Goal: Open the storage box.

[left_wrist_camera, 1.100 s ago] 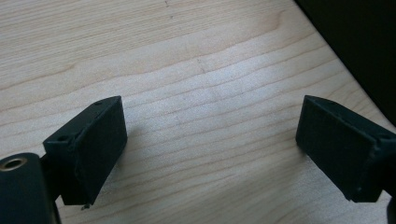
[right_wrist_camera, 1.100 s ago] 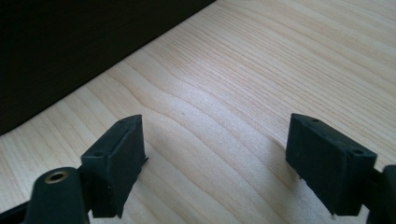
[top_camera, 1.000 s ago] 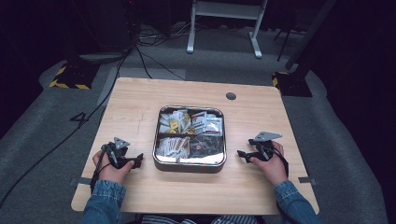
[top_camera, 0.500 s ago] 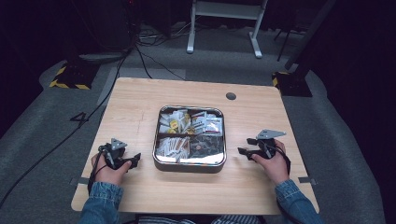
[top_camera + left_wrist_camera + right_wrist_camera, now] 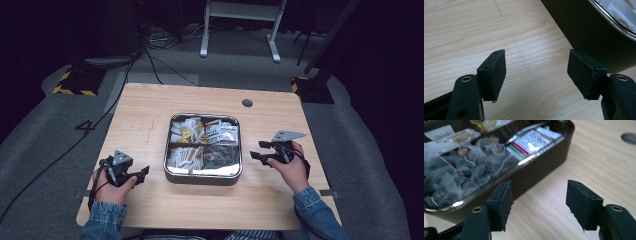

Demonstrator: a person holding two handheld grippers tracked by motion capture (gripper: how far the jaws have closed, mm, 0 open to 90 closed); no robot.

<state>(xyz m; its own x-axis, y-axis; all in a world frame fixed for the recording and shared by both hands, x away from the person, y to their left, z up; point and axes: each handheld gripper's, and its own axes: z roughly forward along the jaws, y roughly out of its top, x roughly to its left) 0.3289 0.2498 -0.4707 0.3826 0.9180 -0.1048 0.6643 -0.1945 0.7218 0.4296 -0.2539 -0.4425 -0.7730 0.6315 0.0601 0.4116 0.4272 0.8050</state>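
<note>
Item: metal tin (image 5: 202,176) of sachets and tea bags (image 5: 461,170), mid-table. Left gripper (image 5: 141,174) and right gripper (image 5: 256,155) flank it, empty; jaws apart, lately narrowing. Step: approach. Next: likely reaching over the rim for a packet.

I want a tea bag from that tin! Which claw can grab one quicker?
Probably the right claw: its open jaws, just closing with nothing between them, face the tea bags in the tin. The left claw faces table.
</note>
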